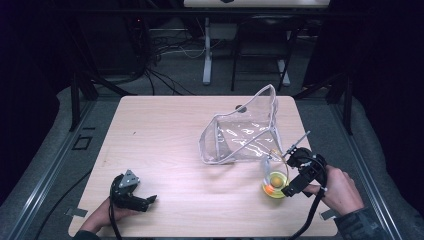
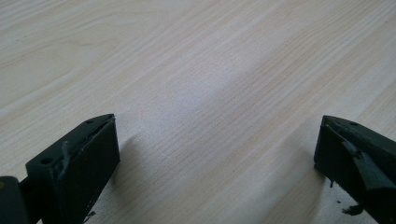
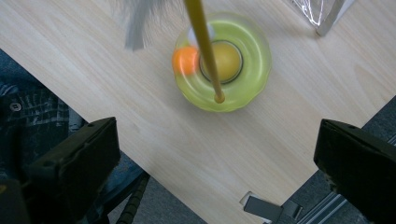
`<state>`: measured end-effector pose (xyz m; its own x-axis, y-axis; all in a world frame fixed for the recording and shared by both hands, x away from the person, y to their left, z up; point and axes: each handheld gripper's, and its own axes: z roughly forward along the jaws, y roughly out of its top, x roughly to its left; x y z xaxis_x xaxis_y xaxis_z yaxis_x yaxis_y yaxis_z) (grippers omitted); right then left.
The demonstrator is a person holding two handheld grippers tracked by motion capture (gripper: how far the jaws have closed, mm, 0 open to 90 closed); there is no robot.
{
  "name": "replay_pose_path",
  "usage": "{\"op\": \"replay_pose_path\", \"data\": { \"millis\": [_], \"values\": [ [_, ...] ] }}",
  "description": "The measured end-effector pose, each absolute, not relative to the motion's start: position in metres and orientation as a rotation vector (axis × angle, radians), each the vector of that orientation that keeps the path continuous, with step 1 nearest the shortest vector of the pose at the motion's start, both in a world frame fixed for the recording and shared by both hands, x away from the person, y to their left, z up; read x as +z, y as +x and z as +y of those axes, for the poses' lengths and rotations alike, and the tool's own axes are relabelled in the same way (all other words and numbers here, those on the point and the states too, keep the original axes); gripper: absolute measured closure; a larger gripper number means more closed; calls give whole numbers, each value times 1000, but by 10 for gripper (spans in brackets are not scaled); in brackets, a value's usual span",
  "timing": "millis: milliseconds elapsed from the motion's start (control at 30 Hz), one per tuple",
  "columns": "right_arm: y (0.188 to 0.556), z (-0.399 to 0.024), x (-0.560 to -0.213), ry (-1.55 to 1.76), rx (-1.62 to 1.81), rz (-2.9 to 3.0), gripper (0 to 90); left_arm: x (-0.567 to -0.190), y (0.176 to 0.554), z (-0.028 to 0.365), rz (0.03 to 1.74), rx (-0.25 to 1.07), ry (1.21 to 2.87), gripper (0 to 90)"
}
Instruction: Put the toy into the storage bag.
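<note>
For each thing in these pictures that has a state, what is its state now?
Left gripper: open, jaws wide apart, low over bare wood, holding nothing.
Right gripper: open, holding nothing, above the yellow-green toy.
Clear plastic bag: standing on the table, mouth open.
Yellow-green toy: flat on the table, with an orange ball in its ring.

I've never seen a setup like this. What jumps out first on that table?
A clear plastic pouch stands open at mid-table. Near the right edge sits a yellow-green ring-shaped toy with an orange ball in it; the right claw hovers open just beside it. The left claw rests open on bare wood at the near left.
</note>
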<state>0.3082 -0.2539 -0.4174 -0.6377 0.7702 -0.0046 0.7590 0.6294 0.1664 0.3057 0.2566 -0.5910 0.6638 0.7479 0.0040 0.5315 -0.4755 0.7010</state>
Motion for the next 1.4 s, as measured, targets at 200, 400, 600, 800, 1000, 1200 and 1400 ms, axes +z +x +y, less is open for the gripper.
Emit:
{"op": "replay_pose_path", "data": {
  "millis": [200, 400, 600, 800, 1000, 1200, 1400],
  "values": [
    [317, -248, -414, 1270, 231, 2802, 0, -591, 306, 257, 984, 408, 2193, 0],
    [323, -240, -406, 1228, 190, 2815, 5, -591, 306, 257, 982, 408, 2195, 0],
    [327, -233, -403, 1176, 156, 2827, 36, -591, 306, 257, 981, 411, 2196, 0],
    [327, -230, -396, 1137, 169, 2818, 202, -591, 305, 257, 979, 412, 2196, 1],
    [326, -230, -387, 1096, 159, 2851, 451, -591, 306, 257, 976, 409, 2197, 0],
    [329, -226, -388, 1072, 101, 2862, 558, -591, 306, 257, 976, 409, 2197, 0],
    [333, -220, -385, 1036, 42, 2860, 655, -591, 306, 257, 975, 408, 2197, 0]
  ]
}}
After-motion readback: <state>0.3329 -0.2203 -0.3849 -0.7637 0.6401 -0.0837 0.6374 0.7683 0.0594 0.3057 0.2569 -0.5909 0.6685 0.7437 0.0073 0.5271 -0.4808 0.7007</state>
